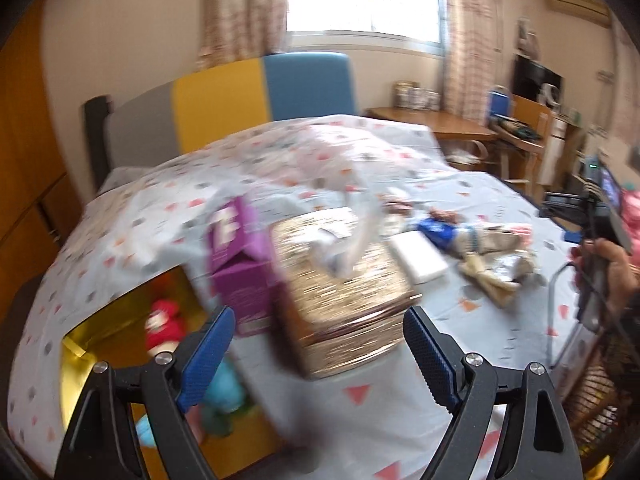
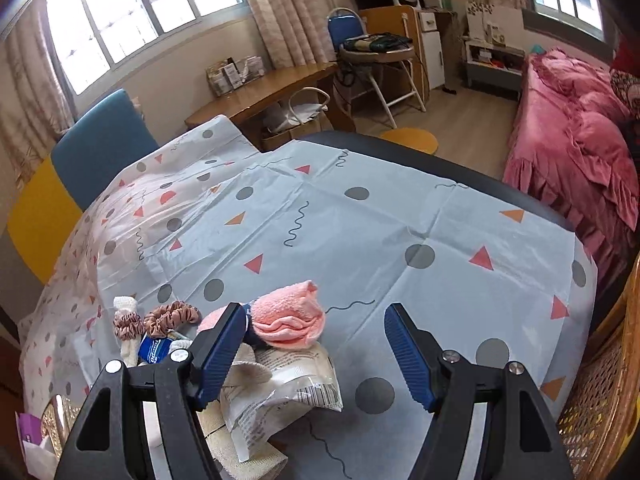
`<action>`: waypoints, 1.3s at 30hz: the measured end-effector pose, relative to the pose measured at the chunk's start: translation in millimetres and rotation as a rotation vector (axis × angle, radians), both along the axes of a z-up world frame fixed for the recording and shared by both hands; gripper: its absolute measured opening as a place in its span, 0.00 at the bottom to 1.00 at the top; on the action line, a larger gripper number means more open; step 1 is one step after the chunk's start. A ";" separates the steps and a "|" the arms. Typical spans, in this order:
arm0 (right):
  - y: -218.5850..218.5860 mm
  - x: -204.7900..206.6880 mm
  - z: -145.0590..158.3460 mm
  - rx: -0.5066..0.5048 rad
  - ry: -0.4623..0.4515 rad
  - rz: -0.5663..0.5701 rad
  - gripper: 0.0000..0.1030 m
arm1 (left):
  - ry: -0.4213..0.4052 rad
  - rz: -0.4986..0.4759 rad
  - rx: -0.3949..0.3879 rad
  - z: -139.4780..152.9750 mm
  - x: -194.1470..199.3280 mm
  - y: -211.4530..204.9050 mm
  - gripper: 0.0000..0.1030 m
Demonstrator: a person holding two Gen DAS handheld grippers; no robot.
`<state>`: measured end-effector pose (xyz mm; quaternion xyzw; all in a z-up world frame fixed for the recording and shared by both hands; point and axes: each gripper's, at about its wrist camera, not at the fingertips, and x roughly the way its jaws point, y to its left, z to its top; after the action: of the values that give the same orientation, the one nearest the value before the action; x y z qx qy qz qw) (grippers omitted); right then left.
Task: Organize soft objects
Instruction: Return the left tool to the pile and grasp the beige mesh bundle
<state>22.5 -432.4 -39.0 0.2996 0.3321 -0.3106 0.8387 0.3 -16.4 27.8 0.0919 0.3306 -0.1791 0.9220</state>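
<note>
In the blurred left wrist view my left gripper [image 1: 316,320] is open above the near end of a gold tissue box [image 1: 344,288], with nothing pinched. A purple carton [image 1: 240,268] stands left of the box. Further right lie a white pad [image 1: 420,258], a blue packet [image 1: 438,236] and cream cloths [image 1: 500,272]. In the right wrist view my right gripper [image 2: 314,318] is open over the patterned sheet [image 2: 360,232]. A folded pink towel [image 2: 292,318] lies just beyond its left finger [image 2: 220,356], beside scrunchies [image 2: 160,320], a blue packet [image 2: 154,350] and a plastic bag [image 2: 288,396].
A yellow bin [image 1: 120,340] at the bed's left holds a red plush toy [image 1: 162,324] and a teal one [image 1: 224,388]. A hand [image 1: 612,268] with the other gripper shows at the right. A pink bed [image 2: 580,140], wooden desk [image 2: 260,96] and wicker chair [image 2: 600,400] surround the bed.
</note>
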 end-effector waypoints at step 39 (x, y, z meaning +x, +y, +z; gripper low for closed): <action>-10.3 4.9 -14.7 0.191 -0.040 0.085 0.71 | 0.523 -0.276 -0.205 -123.7 93.9 -218.9 0.18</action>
<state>27.4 -442.6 -53.7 0.3701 0.3555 -0.2357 0.8253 94.2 -235.3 -95.9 -0.0071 0.5214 -0.3525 0.7771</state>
